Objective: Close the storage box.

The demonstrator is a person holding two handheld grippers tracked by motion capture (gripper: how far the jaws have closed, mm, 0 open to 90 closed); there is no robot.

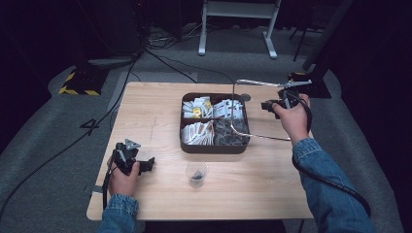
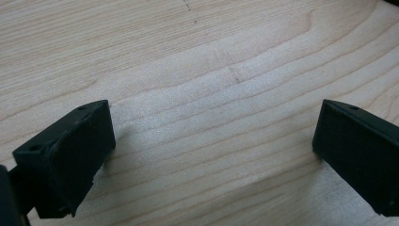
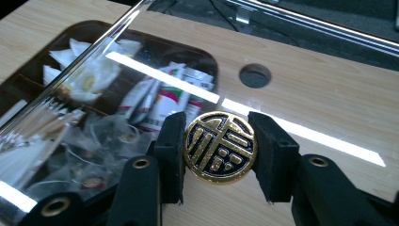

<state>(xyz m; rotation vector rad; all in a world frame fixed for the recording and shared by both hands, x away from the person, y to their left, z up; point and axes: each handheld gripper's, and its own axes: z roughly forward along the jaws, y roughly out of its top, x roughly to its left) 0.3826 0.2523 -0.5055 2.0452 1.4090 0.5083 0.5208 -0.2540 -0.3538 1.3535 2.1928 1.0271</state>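
A dark brown tray (image 1: 214, 147) with compartments of sachets and tea bags sits mid-table. My right gripper (image 1: 271, 105) is beyond the tray's right side and holds its clear lid (image 1: 236, 104) raised and tilted over that edge. In the right gripper view the jaws of my right gripper (image 3: 217, 118) are shut on the lid's round black-and-gold knob (image 3: 220, 147), and the tray (image 3: 28, 84) shows through the clear lid (image 3: 94, 56). My left gripper (image 1: 145, 165) rests on the table near the front left. Its jaws (image 2: 214, 136) stand wide open over bare wood with nothing between them.
A small clear cup (image 1: 196, 174) with something dark inside stands in front of the tray. A round hole (image 1: 245, 97) in the tabletop lies behind the tray's right corner, also seen as a hole (image 3: 254, 75) in the right gripper view. Cables and a desk frame lie on the floor beyond.
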